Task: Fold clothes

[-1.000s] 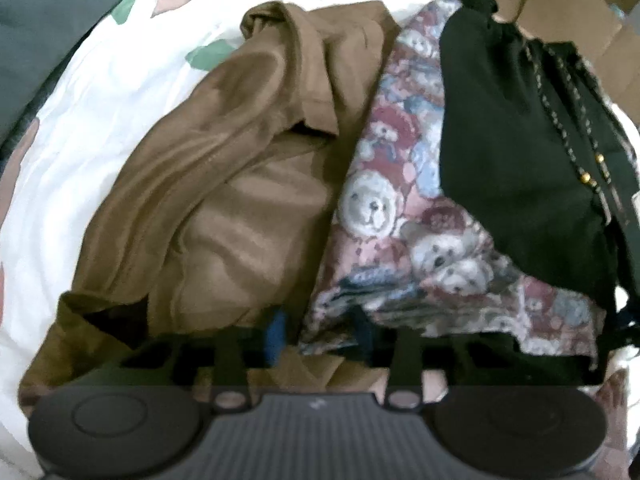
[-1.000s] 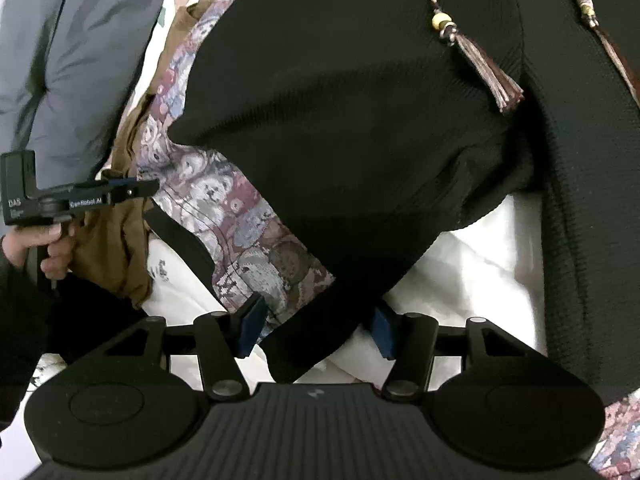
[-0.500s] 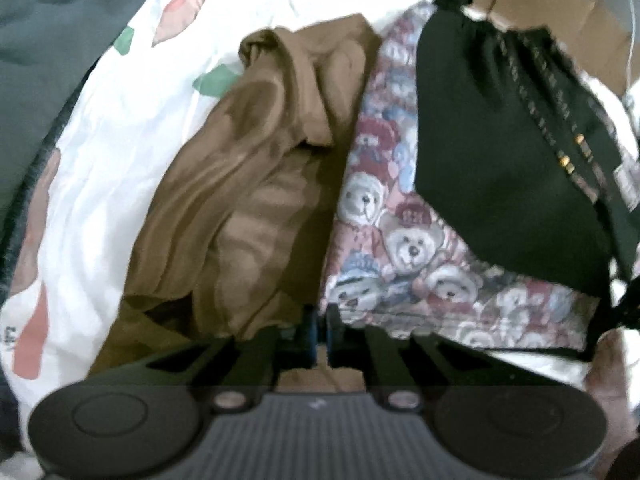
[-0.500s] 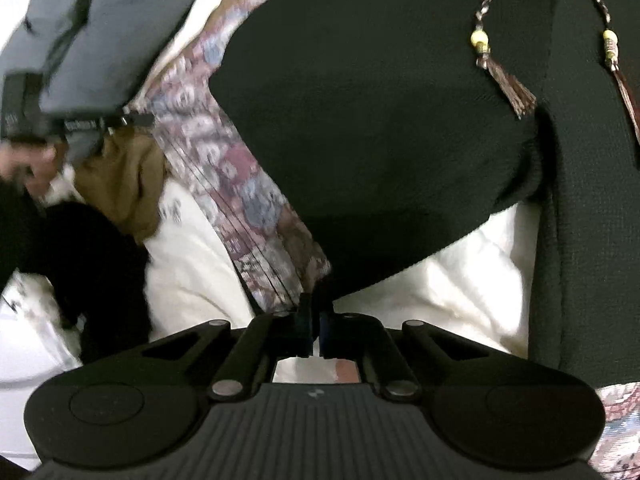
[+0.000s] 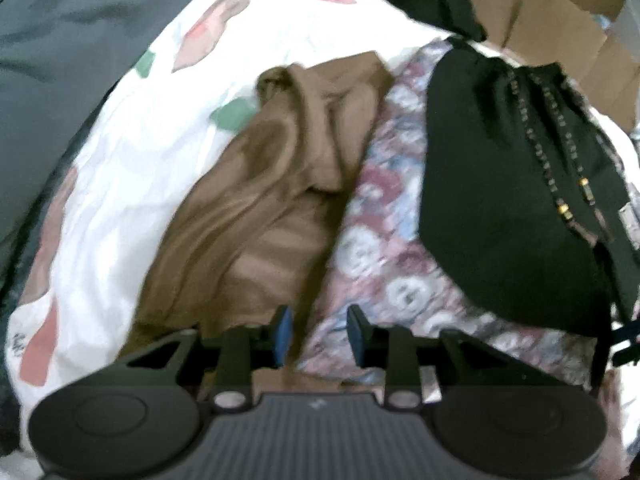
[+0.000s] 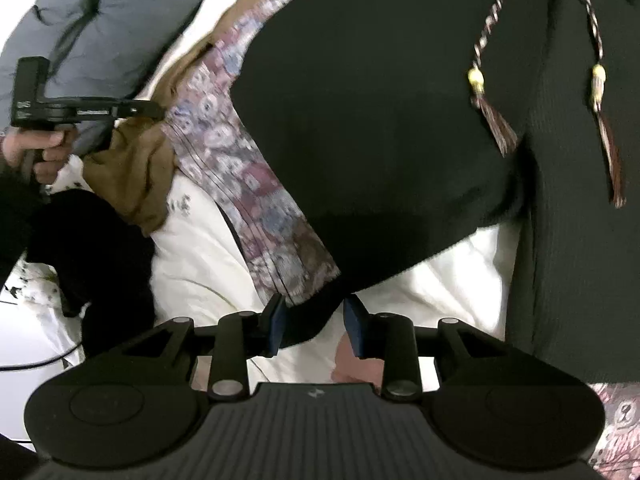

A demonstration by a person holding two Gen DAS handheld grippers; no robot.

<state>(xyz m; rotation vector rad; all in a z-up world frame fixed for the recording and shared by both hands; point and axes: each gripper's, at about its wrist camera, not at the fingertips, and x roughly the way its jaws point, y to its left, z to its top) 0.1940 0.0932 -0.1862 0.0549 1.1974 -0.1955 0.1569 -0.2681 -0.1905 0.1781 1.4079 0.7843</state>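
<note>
On the bed sheet, the plain garment is lying at nine o'clock of the bear-print cloth; the beaded top is overlapping it at three o'clock.

A white bedsheet printed with pink and green shapes covers the bed; brown cardboard boxes stand behind it.
</note>
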